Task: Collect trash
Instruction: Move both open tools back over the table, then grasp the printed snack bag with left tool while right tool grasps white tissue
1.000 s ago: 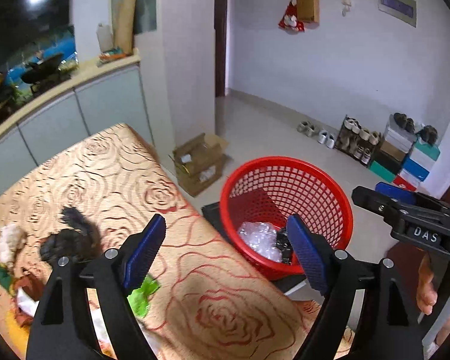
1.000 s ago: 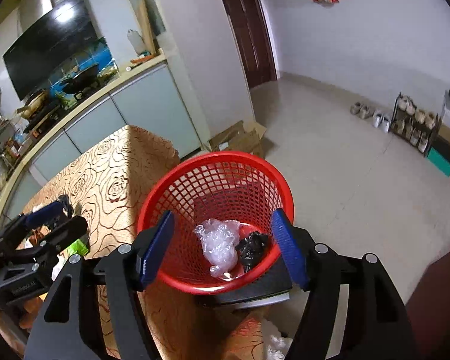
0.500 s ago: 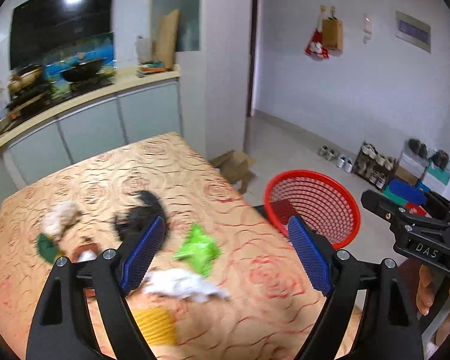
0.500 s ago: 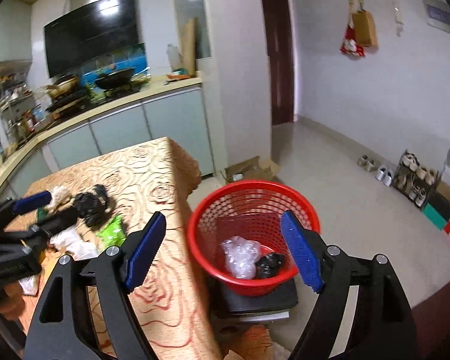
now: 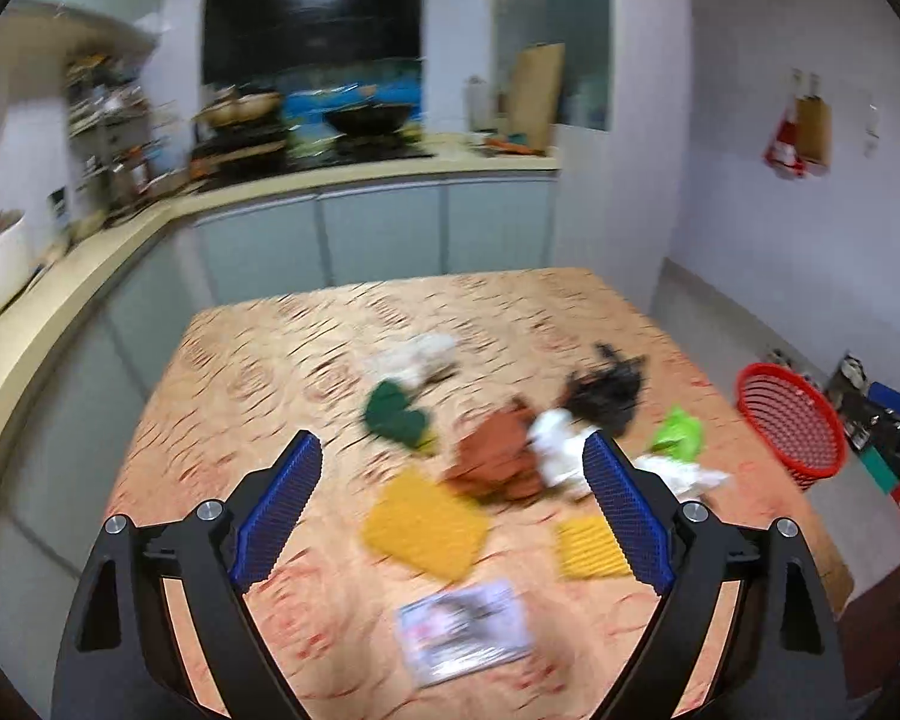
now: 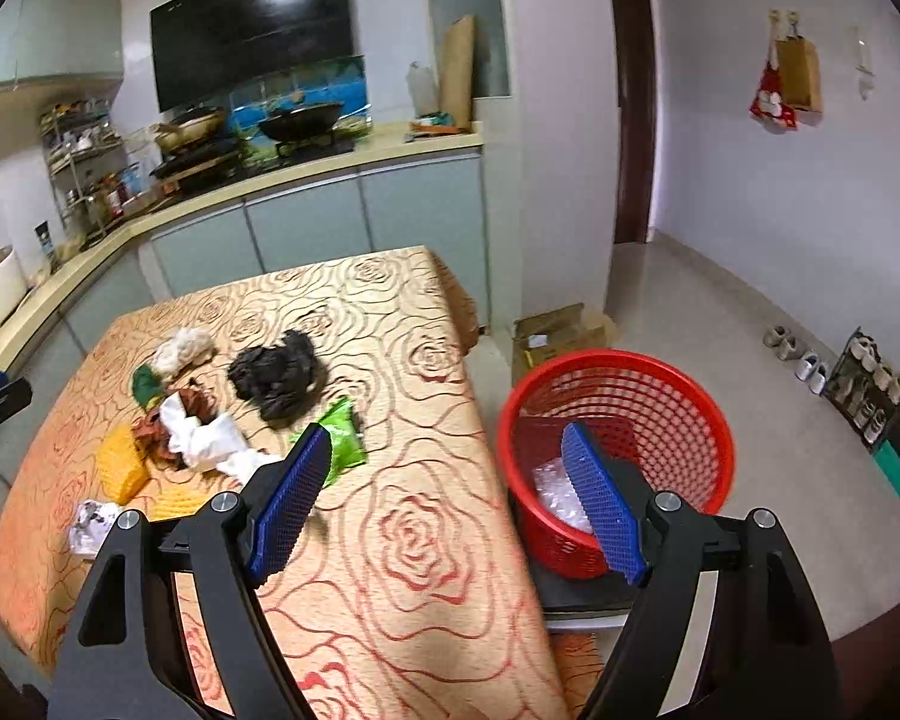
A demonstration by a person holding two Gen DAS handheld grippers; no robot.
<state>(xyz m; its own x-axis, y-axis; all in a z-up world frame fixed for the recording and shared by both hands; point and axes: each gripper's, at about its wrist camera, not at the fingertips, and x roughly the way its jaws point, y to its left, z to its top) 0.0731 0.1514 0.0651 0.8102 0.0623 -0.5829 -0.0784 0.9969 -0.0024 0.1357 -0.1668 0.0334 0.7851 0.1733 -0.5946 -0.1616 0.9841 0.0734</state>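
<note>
Left claw point(image 5: 450, 504), jaws opening and empty, hangs over the litter point(image 5: 498, 462) on the counter point(image 5: 258, 360); right claw point(image 6: 450, 498), agape and empty, sits beside the basket point(image 6: 618, 360) placed alongside for drops.

The table point(image 6: 402, 540) wears a woven cloth with a rose pattern, matt with a slight sheen. At 3 o'clock from it, the basket point(image 6: 678, 384) is glossy red plastic mesh holding crinkly clear film point(image 6: 555, 489). The green wrapper point(image 6: 345, 429) looks like shiny foil-ish plastic, the black bag point(image 6: 279, 375) thin, crumpled plastic. The white wad point(image 6: 207, 438) seems soft paper or cloth. The right hand-held gripper point(image 6: 450, 504) has matt black plastic arms, metal screws and blue knurled rubbery pads point(image 6: 291, 495).
</note>
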